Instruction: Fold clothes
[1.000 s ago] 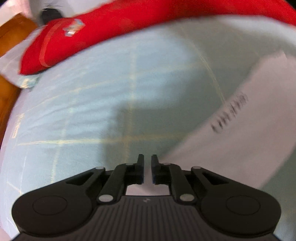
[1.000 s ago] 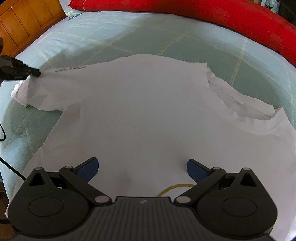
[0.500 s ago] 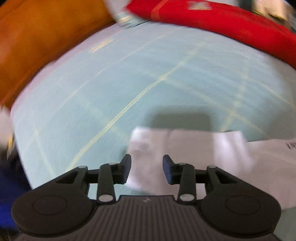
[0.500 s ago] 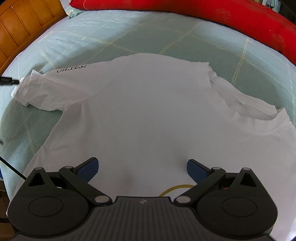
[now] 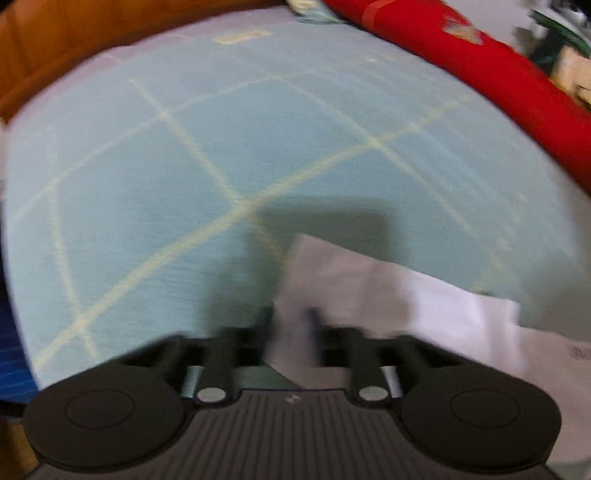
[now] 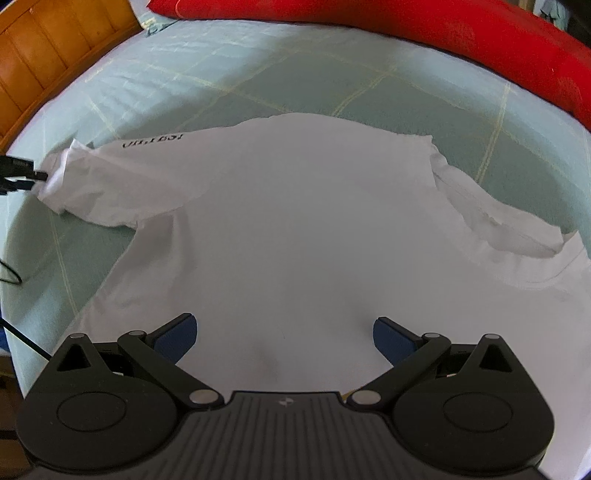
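A white T-shirt (image 6: pixel 314 221) lies spread on the bed, with its collar (image 6: pixel 517 251) at the right and black lettering on the left sleeve (image 6: pixel 110 177). In the left wrist view, my left gripper (image 5: pixel 291 332) has its jaws closing on the end of that sleeve (image 5: pixel 369 288), and white cloth is pinched between the fingers. The right wrist view shows the same left gripper (image 6: pixel 35 176) at the far left edge, holding the bunched cuff. My right gripper (image 6: pixel 284 332) hangs open over the shirt's body, and no cloth is between its blue pads (image 6: pixel 177 332).
The bed has a pale blue-green sheet (image 5: pixel 184 147) with a yellow grid. A long red cushion (image 6: pixel 406 22) runs along its far side. A wooden bed frame (image 6: pixel 44 55) borders the left. A black cable (image 6: pixel 11 273) trails off the bed's left edge.
My left gripper rolled and swung to the sleeve's end, opened, then closed on the cuff, which now bunches up. The right gripper and the rest of the shirt stayed put.
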`<act>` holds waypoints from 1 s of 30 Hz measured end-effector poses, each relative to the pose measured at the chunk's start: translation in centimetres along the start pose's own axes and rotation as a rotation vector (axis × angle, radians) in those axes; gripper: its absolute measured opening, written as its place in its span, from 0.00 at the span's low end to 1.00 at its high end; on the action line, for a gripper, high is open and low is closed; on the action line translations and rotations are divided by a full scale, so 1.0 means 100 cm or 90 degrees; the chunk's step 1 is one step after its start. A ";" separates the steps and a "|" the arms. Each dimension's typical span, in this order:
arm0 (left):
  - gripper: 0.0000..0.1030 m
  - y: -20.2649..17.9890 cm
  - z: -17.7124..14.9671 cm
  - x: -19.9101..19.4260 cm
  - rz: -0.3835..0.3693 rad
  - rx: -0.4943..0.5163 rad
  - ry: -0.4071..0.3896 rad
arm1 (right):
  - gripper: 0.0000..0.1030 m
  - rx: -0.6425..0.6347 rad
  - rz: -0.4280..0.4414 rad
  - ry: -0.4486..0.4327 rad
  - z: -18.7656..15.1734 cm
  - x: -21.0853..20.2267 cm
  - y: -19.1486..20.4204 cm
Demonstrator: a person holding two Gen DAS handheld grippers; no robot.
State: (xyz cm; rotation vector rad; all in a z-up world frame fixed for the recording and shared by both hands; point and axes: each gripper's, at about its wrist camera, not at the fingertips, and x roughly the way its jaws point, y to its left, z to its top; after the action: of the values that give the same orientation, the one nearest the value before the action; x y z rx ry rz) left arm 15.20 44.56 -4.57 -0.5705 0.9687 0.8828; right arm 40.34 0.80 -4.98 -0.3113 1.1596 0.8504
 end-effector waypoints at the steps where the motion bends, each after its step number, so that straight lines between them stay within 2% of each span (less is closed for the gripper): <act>1: 0.03 -0.004 -0.001 -0.003 -0.001 0.016 -0.001 | 1.00 0.007 0.004 -0.002 0.000 0.000 0.000; 3: 0.02 -0.006 -0.001 -0.011 0.016 0.023 -0.015 | 1.00 0.008 0.008 -0.005 0.001 0.000 0.001; 6: 0.02 0.003 0.004 -0.019 0.041 -0.010 -0.023 | 1.00 -0.002 0.006 -0.008 0.004 0.001 0.005; 9: 0.03 0.009 0.005 -0.017 0.071 -0.009 -0.003 | 1.00 -0.008 0.004 -0.009 0.006 0.002 0.006; 12: 0.09 0.008 0.002 -0.020 0.123 0.000 -0.001 | 1.00 -0.007 0.002 -0.008 0.007 0.004 0.005; 14: 0.10 0.002 0.001 -0.026 0.177 0.007 -0.023 | 1.00 -0.004 0.000 -0.006 0.008 0.005 0.005; 16: 0.12 -0.008 0.001 -0.039 0.198 0.014 -0.063 | 1.00 -0.001 -0.001 -0.005 0.008 0.005 0.005; 17: 0.19 -0.017 0.000 -0.044 0.170 0.025 -0.078 | 1.00 0.000 0.001 -0.006 0.009 0.005 0.005; 19: 0.29 -0.042 -0.005 -0.052 0.076 0.068 -0.088 | 1.00 -0.001 0.001 -0.011 0.010 0.007 0.005; 22: 0.32 -0.087 -0.018 -0.044 -0.055 0.153 -0.059 | 1.00 0.002 0.009 -0.025 0.018 0.011 0.004; 23: 0.35 -0.099 -0.024 -0.038 -0.077 0.177 -0.049 | 1.00 0.001 0.015 -0.031 0.023 0.013 0.005; 25: 0.35 -0.113 -0.037 -0.027 -0.079 0.214 -0.033 | 1.00 -0.008 0.026 -0.048 0.035 0.017 0.009; 27: 0.36 -0.111 -0.050 -0.021 -0.034 0.224 -0.020 | 1.00 -0.020 0.039 -0.067 0.048 0.019 0.014; 29: 0.50 -0.096 -0.054 -0.026 0.002 0.183 -0.006 | 1.00 -0.032 0.053 -0.084 0.061 0.022 0.019; 30: 0.49 -0.089 -0.054 -0.030 0.013 0.161 0.006 | 1.00 -0.039 0.063 -0.090 0.067 0.023 0.022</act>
State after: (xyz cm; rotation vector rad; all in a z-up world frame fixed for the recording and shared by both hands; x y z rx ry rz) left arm 19.39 34.64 -4.14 -0.3494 1.0778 0.7613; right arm 43.62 7.42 -3.92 -0.2409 1.0253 0.9810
